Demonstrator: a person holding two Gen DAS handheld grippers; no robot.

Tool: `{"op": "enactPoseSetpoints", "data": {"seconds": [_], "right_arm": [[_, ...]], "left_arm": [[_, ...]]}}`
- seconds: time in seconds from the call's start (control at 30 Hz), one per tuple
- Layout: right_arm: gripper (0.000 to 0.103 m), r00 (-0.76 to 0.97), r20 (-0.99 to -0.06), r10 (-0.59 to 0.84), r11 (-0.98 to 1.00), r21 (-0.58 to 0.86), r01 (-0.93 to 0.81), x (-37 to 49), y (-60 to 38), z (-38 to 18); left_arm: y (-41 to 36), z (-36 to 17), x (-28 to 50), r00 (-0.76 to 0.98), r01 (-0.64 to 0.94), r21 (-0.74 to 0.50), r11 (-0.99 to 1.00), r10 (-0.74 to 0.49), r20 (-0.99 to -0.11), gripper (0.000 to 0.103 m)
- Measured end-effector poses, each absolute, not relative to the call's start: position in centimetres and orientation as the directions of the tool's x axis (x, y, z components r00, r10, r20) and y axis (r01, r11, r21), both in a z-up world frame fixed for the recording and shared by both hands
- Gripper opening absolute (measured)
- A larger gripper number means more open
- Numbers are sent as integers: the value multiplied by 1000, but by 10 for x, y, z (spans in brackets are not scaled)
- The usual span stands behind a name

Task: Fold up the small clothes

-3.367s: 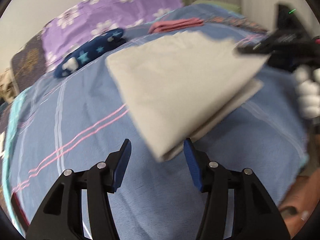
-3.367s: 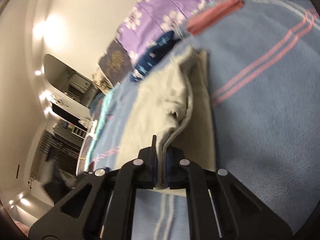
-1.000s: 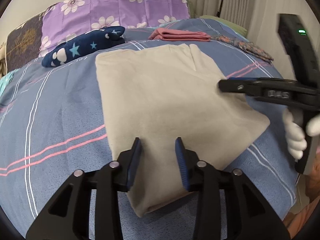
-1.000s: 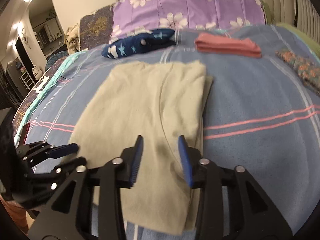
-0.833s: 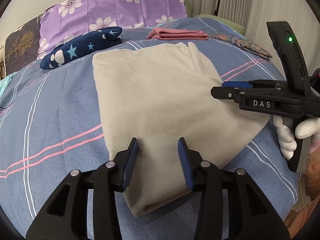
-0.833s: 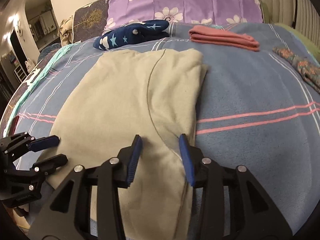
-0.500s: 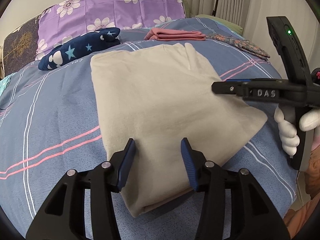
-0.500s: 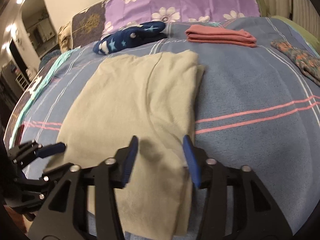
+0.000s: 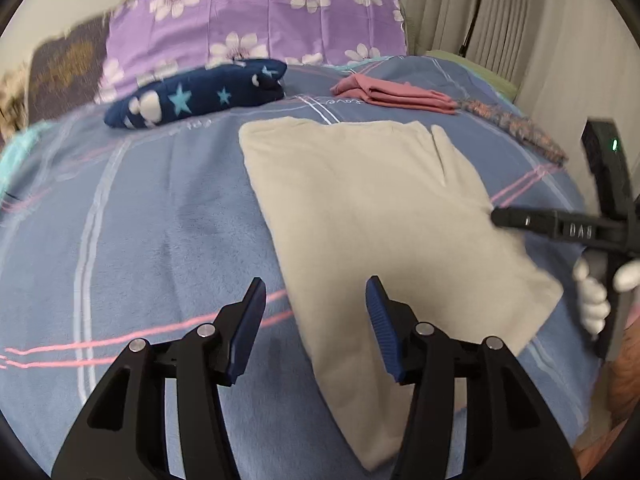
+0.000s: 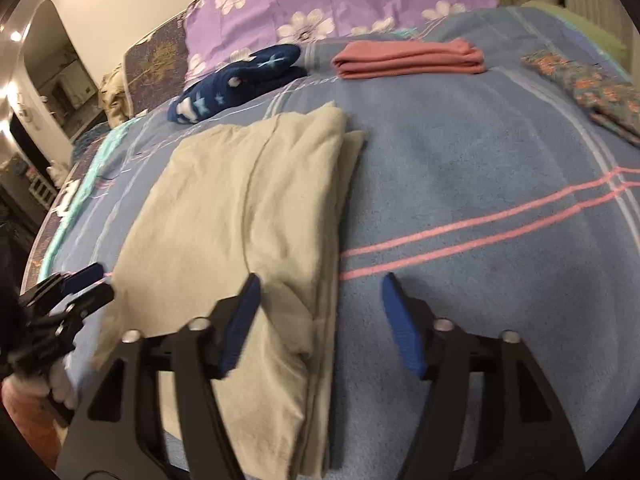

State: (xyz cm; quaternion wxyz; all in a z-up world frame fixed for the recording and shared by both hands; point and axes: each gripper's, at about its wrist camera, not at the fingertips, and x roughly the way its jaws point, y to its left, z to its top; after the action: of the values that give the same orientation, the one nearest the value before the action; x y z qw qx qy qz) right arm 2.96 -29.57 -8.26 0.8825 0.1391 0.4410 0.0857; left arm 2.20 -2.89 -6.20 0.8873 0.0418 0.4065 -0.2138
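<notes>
Beige garment (image 9: 372, 216) lies folded, near edge hidden behind released left gripper (image 9: 316, 316) and right gripper (image 10: 320, 312).

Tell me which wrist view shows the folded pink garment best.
The right wrist view: the pink garment lies side-on there, its stacked folded layers and both ends clear on the blue blanket. The left wrist view shows it smaller and farther back, at a slant, with the layers harder to make out.

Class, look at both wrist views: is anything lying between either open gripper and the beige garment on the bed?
Nothing visible does. The left gripper and the right gripper both hang open at the near edges of the beige garment. The navy star cushion and the folded pink cloth lie beyond it, apart.
</notes>
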Motion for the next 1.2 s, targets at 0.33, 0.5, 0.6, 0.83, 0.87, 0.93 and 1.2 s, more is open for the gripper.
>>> {"op": "enactPoseSetpoints", "data": {"seconds": [0.33, 0.5, 0.6, 0.83, 0.87, 0.93, 1.2], "right_arm": [[71, 538, -748, 389, 908, 411, -86, 51, -305, -91], [57, 553, -718, 423, 888, 449, -97, 64, -312, -96], [57, 536, -700, 472, 861, 498, -107, 76, -316, -97], [59, 473, -680, 560, 815, 554, -169, 98, -315, -100], [61, 463, -678, 572, 810, 557, -185, 102, -313, -100], [65, 449, -675, 586, 803, 556, -213, 107, -309, -100], [66, 440, -686, 580, 813, 519, -263, 126, -290, -100]], "left_arm": [[-25, -87, 54, 450, 406, -328, 853, -499, -740, 58], [-24, -89, 66, 421, 415, -365, 833, -532, -735, 58], [-30, -90, 75, 417, 429, -352, 832, -528, -739, 58], [-39, -91, 96, 399, 466, -344, 815, -541, -741, 58], [-39, -91, 98, 396, 469, -347, 812, -544, -739, 58], [-41, -92, 103, 390, 478, -350, 806, -552, -737, 58], [-46, -95, 119, 373, 499, -374, 781, -584, -721, 58]]}}
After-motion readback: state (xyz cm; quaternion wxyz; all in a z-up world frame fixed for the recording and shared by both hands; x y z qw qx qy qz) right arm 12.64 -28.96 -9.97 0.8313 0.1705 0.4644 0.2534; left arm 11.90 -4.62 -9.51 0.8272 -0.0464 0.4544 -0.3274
